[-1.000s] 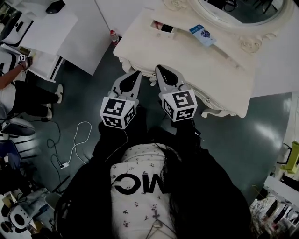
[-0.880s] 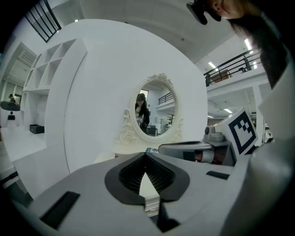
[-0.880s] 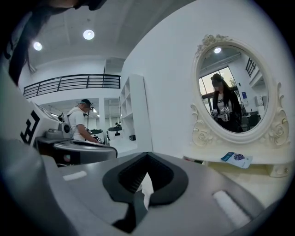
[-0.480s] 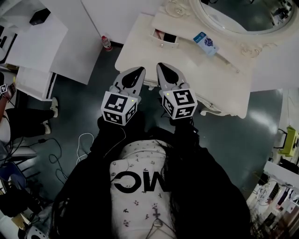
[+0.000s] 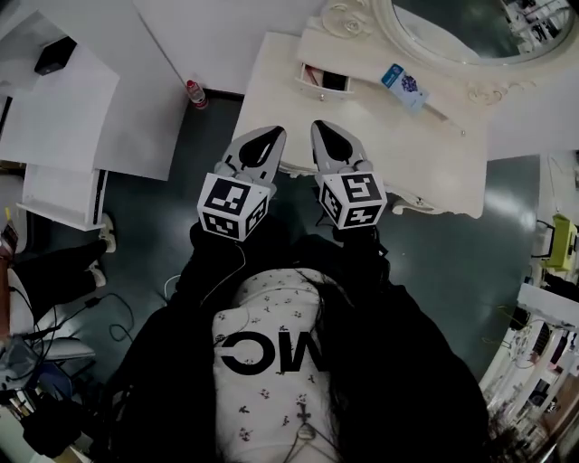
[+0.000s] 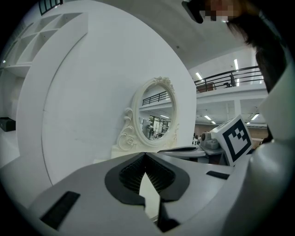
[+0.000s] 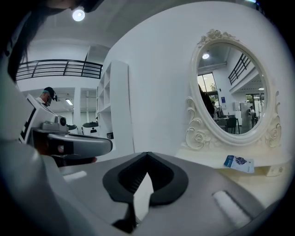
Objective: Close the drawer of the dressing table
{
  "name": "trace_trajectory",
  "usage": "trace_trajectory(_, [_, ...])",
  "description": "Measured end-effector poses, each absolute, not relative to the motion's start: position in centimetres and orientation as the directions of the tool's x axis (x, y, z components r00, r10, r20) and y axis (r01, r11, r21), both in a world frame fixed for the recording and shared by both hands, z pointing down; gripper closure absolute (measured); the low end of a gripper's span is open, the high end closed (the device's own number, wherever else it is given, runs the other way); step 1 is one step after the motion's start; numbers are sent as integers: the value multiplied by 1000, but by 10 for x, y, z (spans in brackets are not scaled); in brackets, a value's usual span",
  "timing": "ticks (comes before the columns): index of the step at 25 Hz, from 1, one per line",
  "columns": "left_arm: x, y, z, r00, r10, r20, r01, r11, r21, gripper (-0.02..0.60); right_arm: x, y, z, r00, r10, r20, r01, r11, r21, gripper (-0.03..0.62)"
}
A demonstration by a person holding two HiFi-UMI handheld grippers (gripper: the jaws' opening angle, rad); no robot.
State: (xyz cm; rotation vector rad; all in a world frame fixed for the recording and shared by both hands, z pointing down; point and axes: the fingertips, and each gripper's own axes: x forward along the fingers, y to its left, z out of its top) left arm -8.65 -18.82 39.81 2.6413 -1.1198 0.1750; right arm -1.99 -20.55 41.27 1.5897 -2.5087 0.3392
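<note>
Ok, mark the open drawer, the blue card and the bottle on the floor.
open drawer (image 5: pixel 316 87): head view, its front wall.
blue card (image 5: pixel 401 83): head view, its middle.
bottle (image 5: pixel 194 93): head view, its body.

A cream dressing table (image 5: pixel 407 154) carries an oval mirror (image 5: pixel 461 23) and a small blue packet (image 5: pixel 403 84).

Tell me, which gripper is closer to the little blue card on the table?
The right gripper. The blue card lies on the dressing table ahead and to its right; the left gripper is farther away.
</note>
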Motion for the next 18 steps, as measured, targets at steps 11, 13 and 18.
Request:
trace_trajectory(11, [-78, -215, 414, 727, -642, 244, -686, -692, 225, 581, -3, -230, 433, -362, -884, 294, -932, 340, -124, 586])
trace_trajectory(13, [-74, -220, 414, 727, -640, 249, -686, -696, 213, 581, 3, -237, 439, -352, -885, 304, -936, 328, -127, 586])
trace_trajectory(18, [-68, -236, 416, 710, -652, 266, -699, -697, 160, 581, 19, -263, 458, -323, -888, 327, -946, 299, -122, 586])
